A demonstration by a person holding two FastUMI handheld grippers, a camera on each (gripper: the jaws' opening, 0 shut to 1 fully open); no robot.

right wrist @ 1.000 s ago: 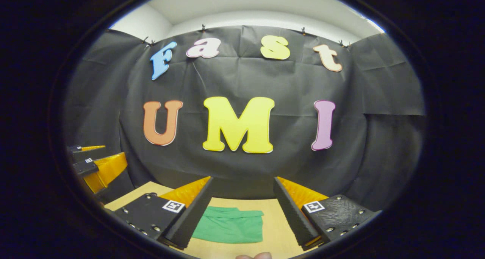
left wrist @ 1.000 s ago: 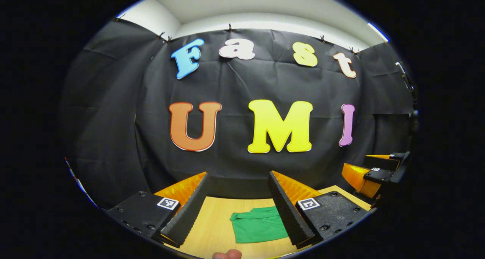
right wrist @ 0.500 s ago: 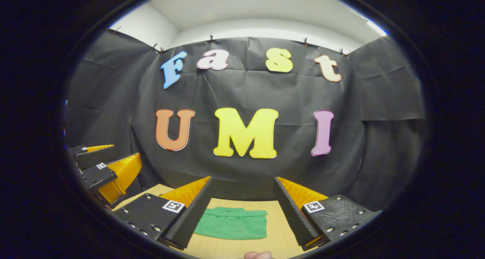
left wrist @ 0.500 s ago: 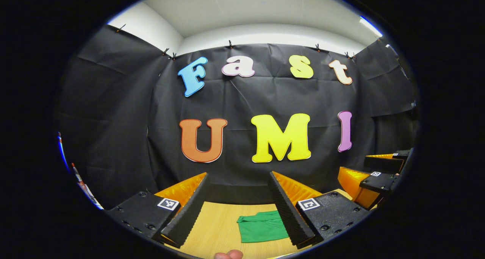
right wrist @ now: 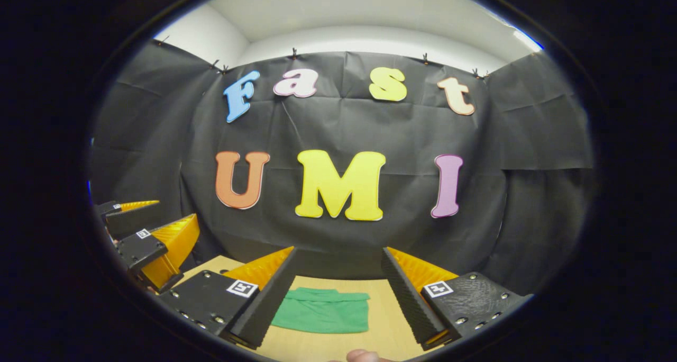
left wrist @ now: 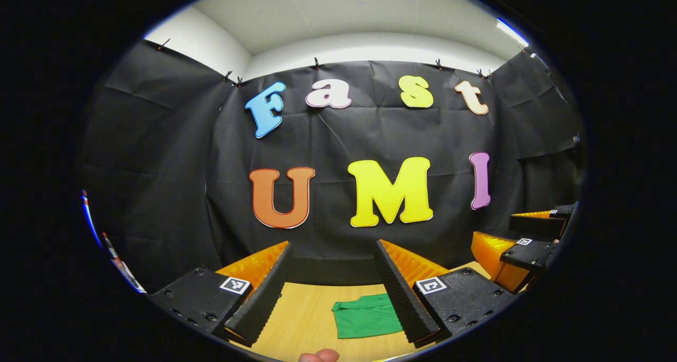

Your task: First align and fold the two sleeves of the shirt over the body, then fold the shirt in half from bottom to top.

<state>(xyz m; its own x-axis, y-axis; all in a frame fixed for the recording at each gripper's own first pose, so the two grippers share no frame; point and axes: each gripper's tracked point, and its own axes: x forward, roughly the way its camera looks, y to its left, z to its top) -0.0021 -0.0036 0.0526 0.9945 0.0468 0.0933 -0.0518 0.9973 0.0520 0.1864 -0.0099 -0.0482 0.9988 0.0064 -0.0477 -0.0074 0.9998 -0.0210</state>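
A green shirt [left wrist: 365, 318] lies folded into a small flat rectangle on the wooden table [left wrist: 301, 314]; the right gripper view has the shirt [right wrist: 322, 311] low between its fingers. My left gripper [left wrist: 333, 277] is held above the table, open, nothing between its fingers. My right gripper [right wrist: 338, 282] is likewise open and raised, holding nothing. In the left gripper view the right gripper [left wrist: 529, 245] shows at the far right edge. The left gripper [right wrist: 148, 240] appears at the left edge of the right gripper view. Both are well back from the shirt.
The black cloth wall [left wrist: 344, 139] stands right behind the table's far edge. A fingertip [left wrist: 317, 355] of the holding hand shows at the bottom of the left gripper view, and another fingertip [right wrist: 362, 355] in the right gripper view.
Both grippers have drawn back and tilted up: the shirt looks smaller and lower, and more ceiling shows. The shirt itself has not moved.
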